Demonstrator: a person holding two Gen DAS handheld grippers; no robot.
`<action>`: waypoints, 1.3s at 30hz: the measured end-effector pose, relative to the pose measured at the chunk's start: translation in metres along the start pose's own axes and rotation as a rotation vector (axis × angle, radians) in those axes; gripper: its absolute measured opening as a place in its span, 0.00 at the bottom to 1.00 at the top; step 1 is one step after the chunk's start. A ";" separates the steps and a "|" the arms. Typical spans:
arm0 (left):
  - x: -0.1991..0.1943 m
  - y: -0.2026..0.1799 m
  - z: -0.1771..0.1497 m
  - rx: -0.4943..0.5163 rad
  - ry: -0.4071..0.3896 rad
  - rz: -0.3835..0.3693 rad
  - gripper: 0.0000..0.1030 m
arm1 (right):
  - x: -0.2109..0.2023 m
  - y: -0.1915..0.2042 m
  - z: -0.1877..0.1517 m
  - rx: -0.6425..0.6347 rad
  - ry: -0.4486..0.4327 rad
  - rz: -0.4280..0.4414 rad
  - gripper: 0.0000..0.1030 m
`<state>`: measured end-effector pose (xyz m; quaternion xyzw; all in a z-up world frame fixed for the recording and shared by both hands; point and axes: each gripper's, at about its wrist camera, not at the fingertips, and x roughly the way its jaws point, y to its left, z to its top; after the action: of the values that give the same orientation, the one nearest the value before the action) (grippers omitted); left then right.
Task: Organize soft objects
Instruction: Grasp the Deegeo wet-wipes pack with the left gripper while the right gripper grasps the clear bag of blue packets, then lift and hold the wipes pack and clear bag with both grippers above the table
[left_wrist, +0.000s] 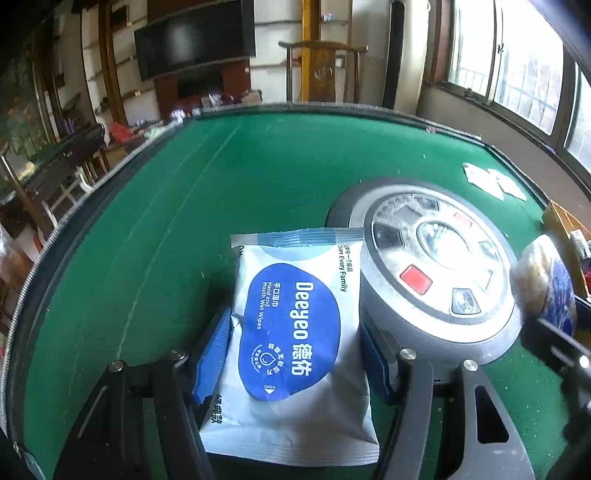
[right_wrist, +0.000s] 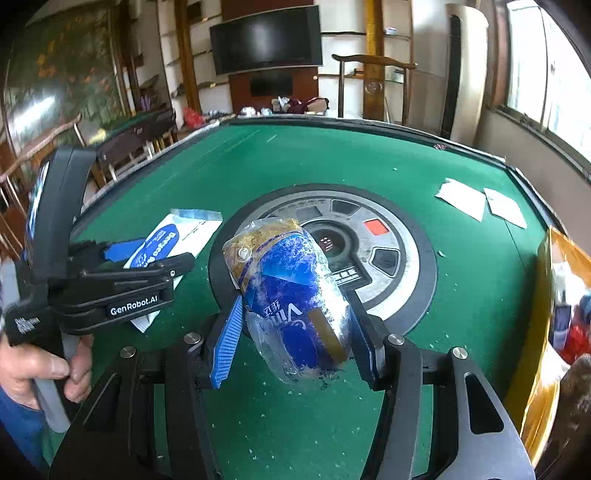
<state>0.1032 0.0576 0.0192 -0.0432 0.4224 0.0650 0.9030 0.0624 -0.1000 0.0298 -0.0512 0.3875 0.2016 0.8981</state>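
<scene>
Right wrist view: right gripper (right_wrist: 295, 328) clamps one blue tissue pack (right_wrist: 295, 295), lifted off the green table (right_wrist: 461, 277). Left gripper (left_wrist: 295, 354) straddles one wipes pack (left_wrist: 291, 343); whether its pads press it I cannot tell. Two white cards (right_wrist: 480, 203) far right. One round hub (right_wrist: 354, 251) ahead.

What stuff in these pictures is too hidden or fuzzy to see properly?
- Wipes pack: its bottom end, left wrist view, hidden by the left gripper.
- Box contents, right wrist view: cut off by the edge.
- Tissue pack, left wrist view: blurred.
- White cards: too small to read.
</scene>
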 end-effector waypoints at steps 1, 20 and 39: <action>-0.004 0.001 0.000 -0.001 -0.019 -0.001 0.63 | -0.001 -0.001 0.000 0.020 -0.010 0.013 0.52; -0.022 -0.002 0.003 0.016 -0.157 0.047 0.63 | -0.008 -0.004 -0.004 0.029 -0.037 0.033 0.52; -0.034 -0.011 0.001 0.047 -0.221 0.067 0.63 | -0.007 -0.004 -0.004 0.030 -0.041 0.025 0.52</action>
<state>0.0841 0.0442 0.0458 -0.0004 0.3228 0.0898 0.9422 0.0574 -0.1070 0.0319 -0.0288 0.3726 0.2080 0.9039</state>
